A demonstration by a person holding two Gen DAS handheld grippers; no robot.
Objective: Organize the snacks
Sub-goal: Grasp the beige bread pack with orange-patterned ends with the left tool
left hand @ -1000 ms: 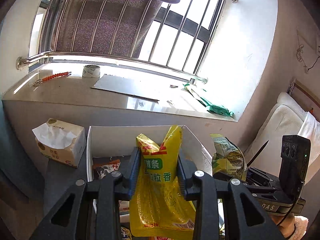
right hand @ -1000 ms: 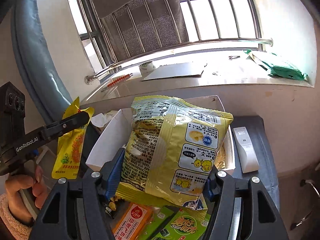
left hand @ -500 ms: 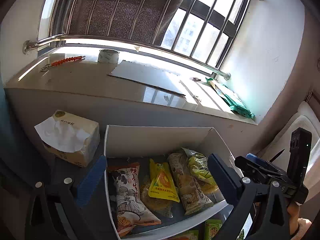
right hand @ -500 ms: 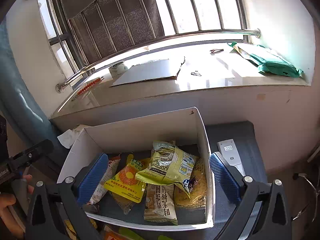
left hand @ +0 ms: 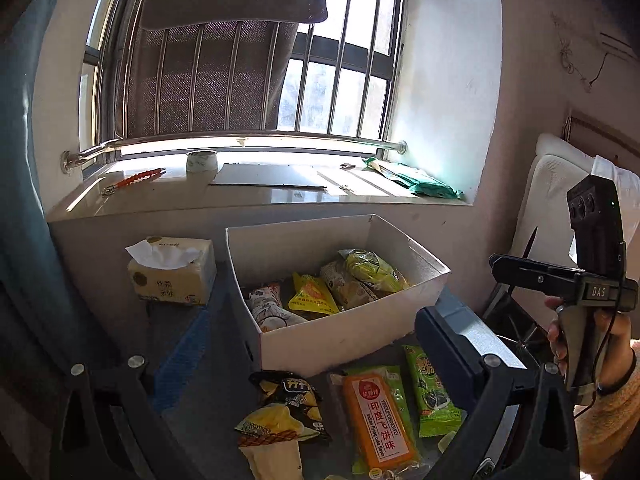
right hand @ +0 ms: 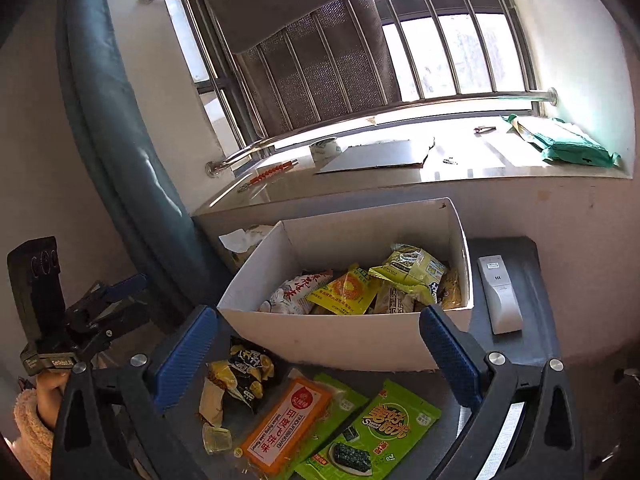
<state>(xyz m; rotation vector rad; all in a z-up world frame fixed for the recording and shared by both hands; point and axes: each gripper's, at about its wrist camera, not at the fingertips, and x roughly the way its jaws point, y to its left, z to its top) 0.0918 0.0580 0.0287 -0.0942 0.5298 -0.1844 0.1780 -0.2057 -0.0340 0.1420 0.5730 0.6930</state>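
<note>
A white cardboard box [left hand: 344, 338] [right hand: 344, 346] on the dark table holds several snack packets, among them a yellow packet [left hand: 312, 300] [right hand: 346, 290] and a yellow-green chip bag [left hand: 370, 266] [right hand: 412, 270]. In front of the box lie an orange packet [left hand: 378, 418] [right hand: 286, 426], green seaweed packets [left hand: 430, 392] [right hand: 372, 436] and a black-and-yellow chip bag [left hand: 288, 404] [right hand: 240, 372]. My left gripper [left hand: 308, 356] is open and empty above these loose snacks. My right gripper [right hand: 320, 348] is open and empty just in front of the box.
A tissue box [left hand: 172, 272] stands left of the white box. A white remote [right hand: 500, 294] lies to its right. The windowsill behind holds a tape roll [left hand: 202, 162], a flat card sheet [right hand: 376, 156] and a green bag [right hand: 568, 142]. A white chair [left hand: 560, 208] stands on the right.
Both grippers opened and dropped their packets into the box, the yellow packet from the left and the chip bag from the right. Both then drew back toward the loose snacks.
</note>
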